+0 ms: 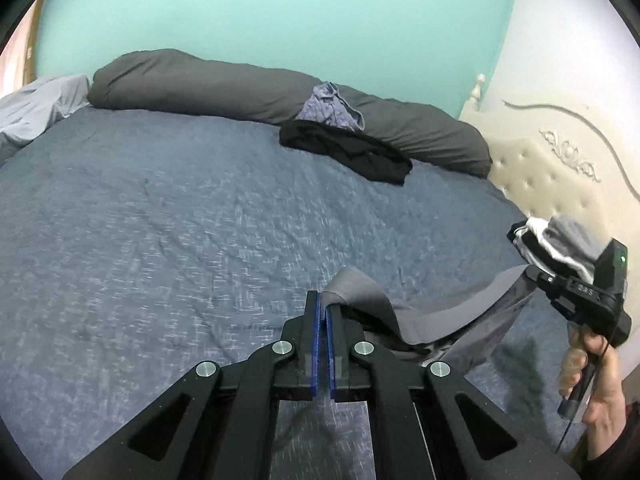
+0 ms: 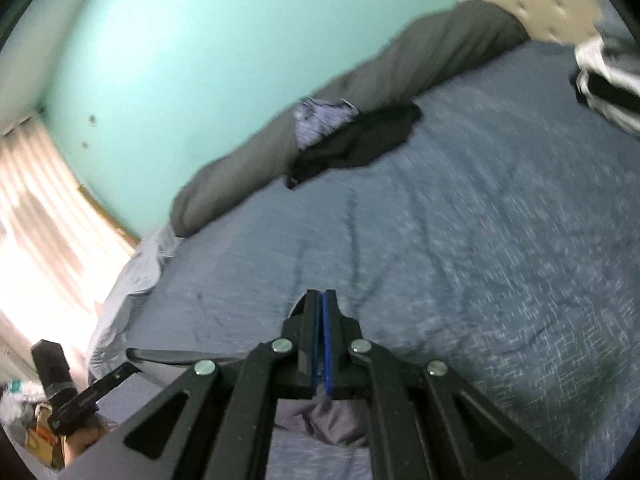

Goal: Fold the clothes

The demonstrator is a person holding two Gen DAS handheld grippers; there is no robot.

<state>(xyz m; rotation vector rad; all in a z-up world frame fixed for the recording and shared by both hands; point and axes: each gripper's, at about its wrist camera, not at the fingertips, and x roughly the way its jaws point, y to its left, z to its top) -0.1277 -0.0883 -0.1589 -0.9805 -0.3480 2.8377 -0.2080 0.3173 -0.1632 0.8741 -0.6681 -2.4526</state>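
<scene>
Grey garment (image 1: 404, 312) slung low in the frame between both grippers, clear of the blue bedspread (image 1: 160, 216); one bunched edge clamped in the left gripper (image 1: 323, 300), blue pads squeezed together on the cloth; from there a band of fabric draped rightward to the right gripper (image 1: 528, 270) at the right edge, gripped by a hand (image 1: 596, 384). Seen from the right wrist, right gripper (image 2: 321, 298) with pads pressed tight, grey cloth hanging in folds just beneath the fingers at lower centre, so clenched on the same garment; left gripper (image 2: 132, 364) at lower left with the cloth stretched toward it. Further off, across the upper middle: long dark grey bolster (image 1: 224, 84) along the turquoise wall (image 1: 280, 12); crumpled black clothing (image 1: 348, 150) against it, with a lavender piece (image 1: 330, 106) on top; pale sheet (image 1: 36, 108) at far left; cream tufted headboard (image 1: 548, 168) at right; black-and-white bundle (image 2: 604, 80) at upper right of the right view; bright curtain (image 2: 44, 208) at left. Open bedspread between the garment and the heaps; fabric smooth, plain grey, sagging in the middle.
</scene>
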